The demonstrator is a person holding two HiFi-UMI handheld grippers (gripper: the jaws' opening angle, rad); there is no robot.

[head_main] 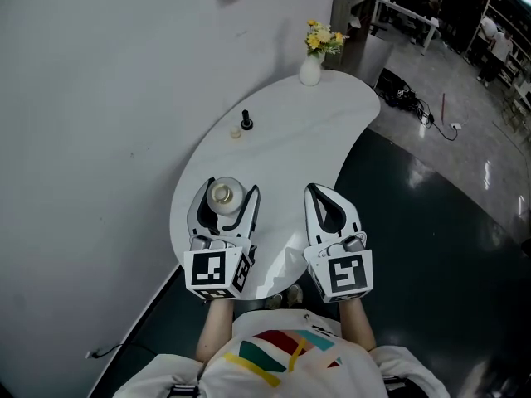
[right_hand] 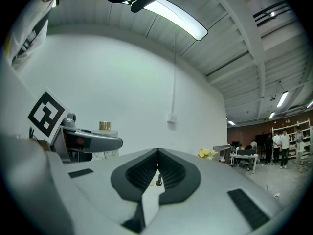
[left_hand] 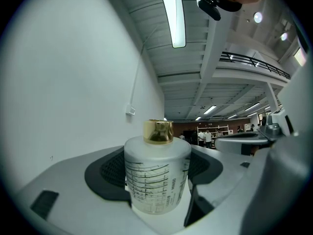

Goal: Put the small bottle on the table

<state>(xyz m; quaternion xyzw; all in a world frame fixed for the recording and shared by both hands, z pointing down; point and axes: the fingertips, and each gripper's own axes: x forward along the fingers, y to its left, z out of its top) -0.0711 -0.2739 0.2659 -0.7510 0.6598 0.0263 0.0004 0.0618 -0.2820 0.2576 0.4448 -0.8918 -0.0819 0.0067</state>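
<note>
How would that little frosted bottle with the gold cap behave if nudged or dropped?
The small bottle in the left gripper looks like frosted glass, so it is probably rigid, heavyish and breakable. Its squat, wide body under the narrow gold cap suggests it stands steadily. The round side might roll if laid down.

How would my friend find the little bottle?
Start at the white curved table. Over its near end, the left claw grips the small bottle. It is frosted white with a gold cap, unlike the flower vase at the far end.
</note>
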